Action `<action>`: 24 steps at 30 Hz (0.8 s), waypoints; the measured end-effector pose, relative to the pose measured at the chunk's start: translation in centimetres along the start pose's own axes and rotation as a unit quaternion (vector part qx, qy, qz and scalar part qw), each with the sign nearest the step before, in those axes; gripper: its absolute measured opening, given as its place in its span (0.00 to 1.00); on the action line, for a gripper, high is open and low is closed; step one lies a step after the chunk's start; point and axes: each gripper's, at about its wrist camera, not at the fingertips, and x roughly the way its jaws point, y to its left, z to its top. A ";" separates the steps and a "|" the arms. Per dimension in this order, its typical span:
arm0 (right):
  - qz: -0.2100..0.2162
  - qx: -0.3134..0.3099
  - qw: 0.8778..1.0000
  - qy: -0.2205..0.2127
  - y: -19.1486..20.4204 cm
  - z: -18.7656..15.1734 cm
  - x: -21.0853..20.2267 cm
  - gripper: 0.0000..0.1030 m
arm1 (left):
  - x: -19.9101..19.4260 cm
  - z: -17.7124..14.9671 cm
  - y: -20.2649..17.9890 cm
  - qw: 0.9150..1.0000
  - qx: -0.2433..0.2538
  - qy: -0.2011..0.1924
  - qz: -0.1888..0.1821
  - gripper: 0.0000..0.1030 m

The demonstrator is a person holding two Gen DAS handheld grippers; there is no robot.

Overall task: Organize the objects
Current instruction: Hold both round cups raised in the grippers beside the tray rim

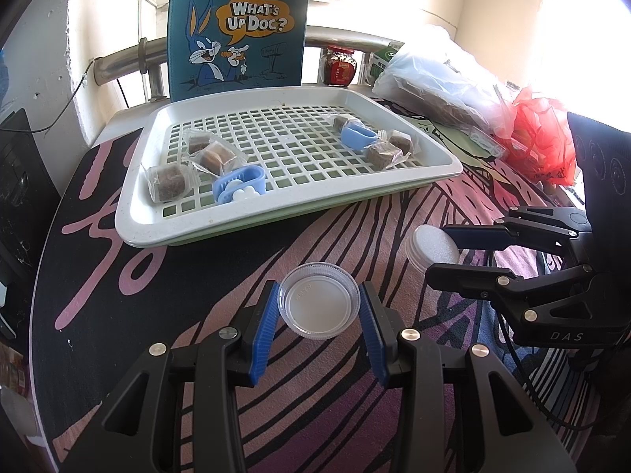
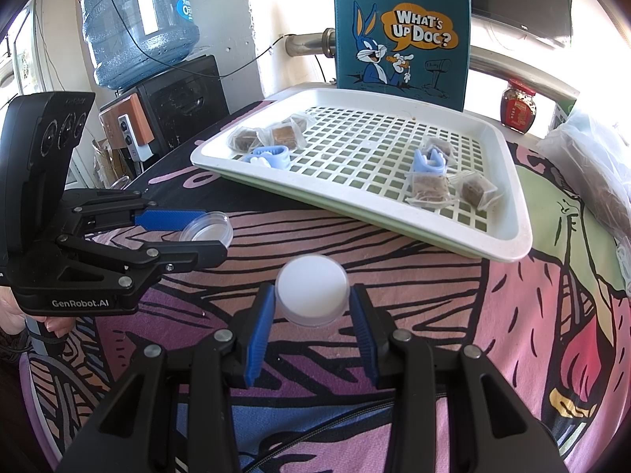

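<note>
My left gripper is shut on a clear round lid, held flat just above the patterned cloth; both blue pads touch its rim. My right gripper is shut on a small clear jar with white foam on top. In the left wrist view the jar and right gripper sit to the right of the lid. In the right wrist view the left gripper holds the lid at the left. Behind them a white slotted tray holds wrapped brown cubes and two blue scoops.
A blue cartoon tote bag stands behind the tray against a metal rail. A red-lidded jar, clear plastic bags and a red bag lie at the back right. A water bottle and a dark cabinet stand at the left.
</note>
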 end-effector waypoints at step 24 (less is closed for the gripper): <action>0.001 0.001 1.000 -0.002 0.1 0.1 -0.1 0.37 | -0.1 -0.2 -0.2 1.000 0.000 -0.001 0.002 0.38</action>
